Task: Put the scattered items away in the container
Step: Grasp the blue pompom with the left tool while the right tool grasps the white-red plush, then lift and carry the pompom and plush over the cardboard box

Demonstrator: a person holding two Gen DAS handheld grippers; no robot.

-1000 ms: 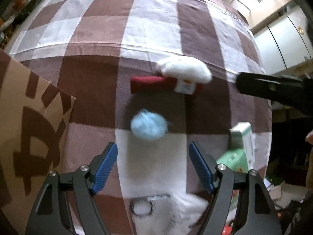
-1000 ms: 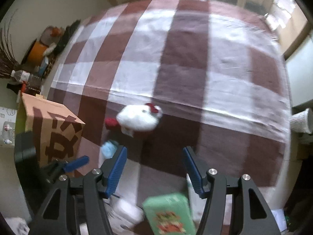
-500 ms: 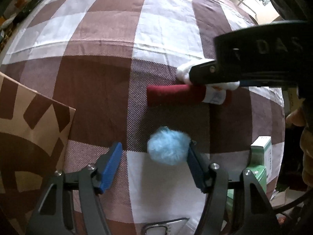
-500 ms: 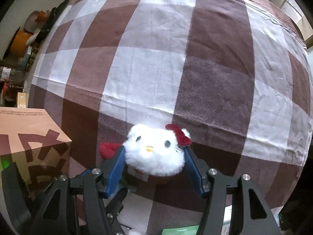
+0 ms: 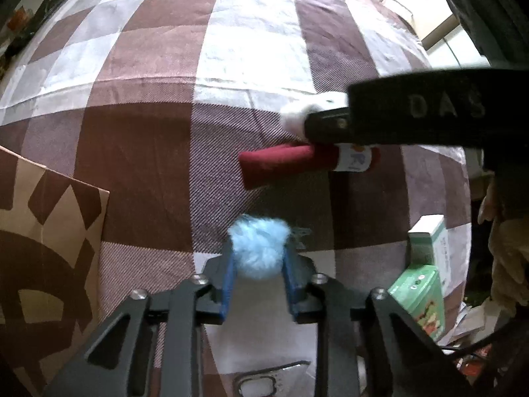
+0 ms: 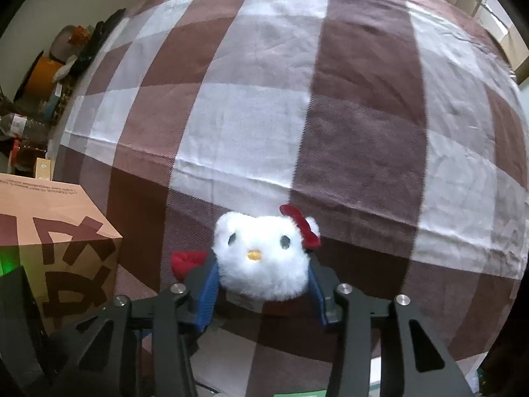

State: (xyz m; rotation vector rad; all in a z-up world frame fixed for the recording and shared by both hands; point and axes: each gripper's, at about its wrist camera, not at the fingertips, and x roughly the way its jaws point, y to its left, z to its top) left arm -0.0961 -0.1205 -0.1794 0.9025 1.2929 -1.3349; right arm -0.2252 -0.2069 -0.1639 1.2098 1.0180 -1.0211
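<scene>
My left gripper (image 5: 258, 261) is shut on a fluffy light-blue pom-pom (image 5: 258, 248) on the checked cloth. My right gripper (image 6: 263, 278) is shut on a white plush cat head with a red bow (image 6: 261, 258); its dark red band (image 5: 284, 163) lies on the cloth, and shows as a red end in the right wrist view (image 6: 186, 261). The right gripper's black body (image 5: 413, 115) crosses the left wrist view, hiding most of the plush (image 5: 297, 115). The brown patterned paper bag (image 5: 43, 251) stands at the left, also in the right wrist view (image 6: 56, 248).
A green and white carton (image 5: 426, 274) lies at the right edge of the cloth. A metal clip (image 5: 261, 380) lies near the front edge under my left gripper. Clutter and bottles (image 6: 36, 92) sit beyond the far left edge.
Both grippers moved forward and closed: the left onto the blue pom-pom, the right onto the white plush, which earlier sat between open fingers.
</scene>
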